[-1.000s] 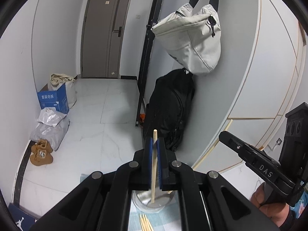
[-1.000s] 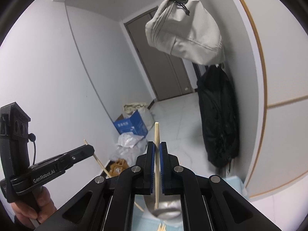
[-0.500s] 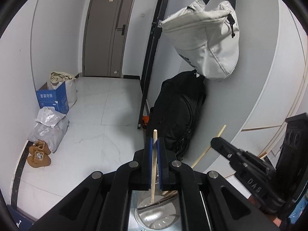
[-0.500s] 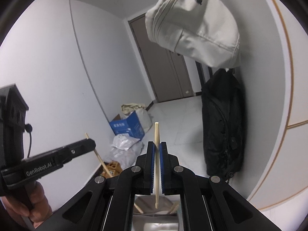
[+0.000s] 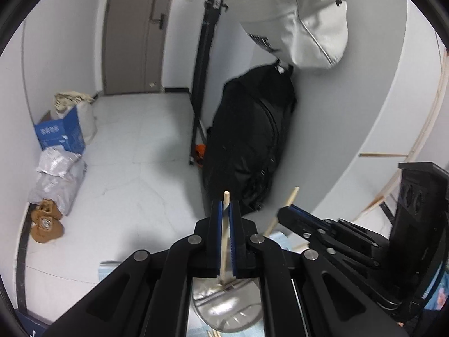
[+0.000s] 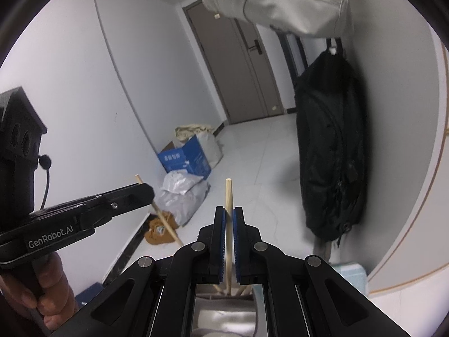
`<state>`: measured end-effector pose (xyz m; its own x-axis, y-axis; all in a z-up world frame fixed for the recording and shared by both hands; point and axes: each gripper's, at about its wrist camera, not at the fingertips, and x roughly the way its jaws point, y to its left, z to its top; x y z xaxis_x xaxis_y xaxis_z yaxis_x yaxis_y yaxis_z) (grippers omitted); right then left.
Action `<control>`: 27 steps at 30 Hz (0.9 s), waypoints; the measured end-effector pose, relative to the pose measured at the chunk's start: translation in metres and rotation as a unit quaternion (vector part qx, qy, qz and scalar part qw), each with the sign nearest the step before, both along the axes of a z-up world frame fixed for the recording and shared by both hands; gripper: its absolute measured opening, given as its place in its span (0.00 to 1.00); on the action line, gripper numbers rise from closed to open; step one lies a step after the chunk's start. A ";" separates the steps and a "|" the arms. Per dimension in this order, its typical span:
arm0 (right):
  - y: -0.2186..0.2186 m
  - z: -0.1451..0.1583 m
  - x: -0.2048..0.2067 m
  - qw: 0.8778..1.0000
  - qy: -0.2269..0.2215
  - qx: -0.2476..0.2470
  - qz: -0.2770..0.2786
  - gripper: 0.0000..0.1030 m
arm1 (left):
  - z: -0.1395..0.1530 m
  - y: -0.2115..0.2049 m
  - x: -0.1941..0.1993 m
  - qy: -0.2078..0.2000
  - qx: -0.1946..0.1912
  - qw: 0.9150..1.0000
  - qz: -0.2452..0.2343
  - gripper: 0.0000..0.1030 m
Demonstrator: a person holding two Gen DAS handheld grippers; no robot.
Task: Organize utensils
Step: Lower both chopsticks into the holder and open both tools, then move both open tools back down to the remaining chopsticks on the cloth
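while each claw pinches a single chopstick upright, both hang over the steel cup, so the step in hand looks like dropping the sticks into it. the left claw (image 5: 224, 221) is closed narrow on its chopstick (image 5: 224, 236), whose lower end dips just inside the cup (image 5: 227, 306). the right claw (image 6: 230, 224) is likewise shut narrow on its own chopstick (image 6: 229, 224), lower end down at the cup (image 6: 224, 317) mouth, where two or three more sticks already lean.

to do it well, i'd bring each stick's tip clearly below the rim before letting go, keep the stick close to vertical, and open the pads only a little, so it slides down rather than tipping out. the two claws are near each other, so releasing one at a time would avoid knocking sticks together. the cup looks light and may shift if bumped.

the left view shows the cup's rim and shiny inside, the pale cloth on the table (image 5: 280, 238) under it, and a few loose sticks (image 5: 213, 333) lying at the bottom edge — none of that is plain from the right. the right view shows the sticks already standing in the cup, and the hand (image 6: 47, 295) gripping the left tool's handle. each view also catches the other claw from the side, with its stick poking out slanted.
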<state>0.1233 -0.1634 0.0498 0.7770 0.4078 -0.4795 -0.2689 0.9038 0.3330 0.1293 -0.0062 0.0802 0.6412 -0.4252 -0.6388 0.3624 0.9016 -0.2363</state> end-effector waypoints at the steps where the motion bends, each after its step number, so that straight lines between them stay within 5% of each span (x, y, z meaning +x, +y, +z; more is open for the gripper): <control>1: -0.001 -0.001 0.000 1.000 0.003 0.002 0.002 0.07 | -0.001 0.000 0.001 0.009 -0.004 1.000 -0.006 0.01; 4: -0.006 -0.007 -0.002 1.000 0.016 0.019 0.006 0.07 | -0.003 0.003 0.005 0.030 -0.017 0.999 -0.005 0.04; 6: -0.010 -0.010 -0.002 0.999 0.024 0.029 0.010 0.12 | -0.002 0.006 0.005 0.035 -0.024 0.999 0.005 0.29; 8: -0.016 -0.013 -0.006 0.999 0.032 0.030 0.005 0.18 | 0.002 0.013 0.000 0.028 -0.035 0.999 0.022 0.44; 15: -0.040 -0.015 -0.042 0.999 0.035 0.030 -0.017 0.40 | 0.009 0.022 -0.017 0.024 -0.031 0.997 0.065 0.48; 27: -0.046 0.007 -0.098 0.999 0.007 0.042 -0.030 0.62 | 0.017 0.022 -0.066 0.003 0.004 0.995 0.099 0.59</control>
<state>0.0254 -0.2096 0.0566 0.7943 0.4001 -0.4572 -0.2098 0.8869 0.4116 0.0629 0.0159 0.0971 0.7086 -0.2854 -0.6453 0.1764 0.9572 -0.2296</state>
